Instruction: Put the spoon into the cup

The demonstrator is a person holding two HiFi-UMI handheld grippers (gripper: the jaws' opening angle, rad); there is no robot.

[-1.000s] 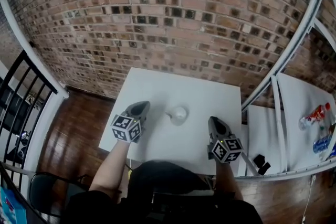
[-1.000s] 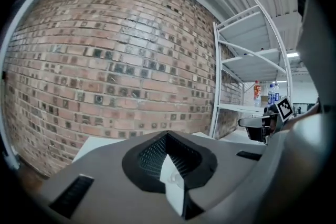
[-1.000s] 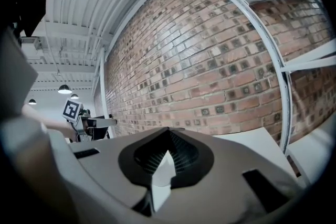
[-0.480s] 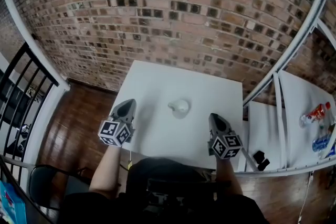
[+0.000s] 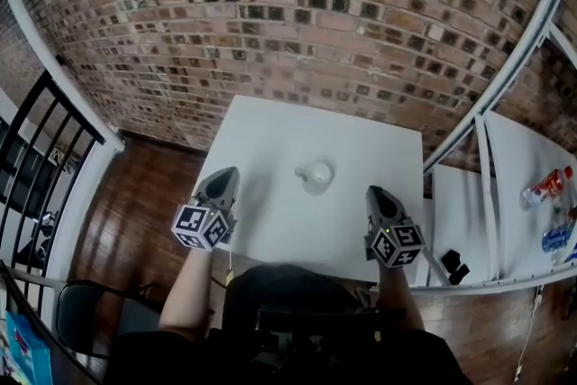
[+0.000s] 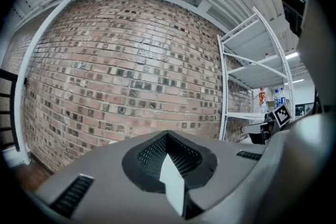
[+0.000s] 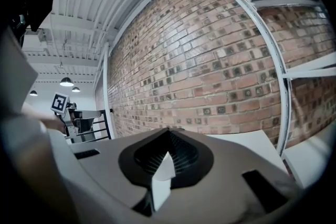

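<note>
A small white cup stands near the middle of the white table; a short white stub sticks out at its left, and I cannot tell whether it is a handle or a spoon. No spoon lies apart on the table. My left gripper hovers at the table's left edge, left of the cup, jaws shut and empty. My right gripper is right of the cup near the front right corner, also shut with nothing in it. Both gripper views show only closed jaws, the left gripper and the right gripper, against the brick wall.
A brick wall runs behind the table. A white shelf rack at the right holds bottles and a small black object. A black railing and wooden floor lie to the left, with a chair at lower left.
My left gripper has drawn away from the cup, leftward to the table's left edge. The right gripper has stayed put. The head view has shifted slightly.
</note>
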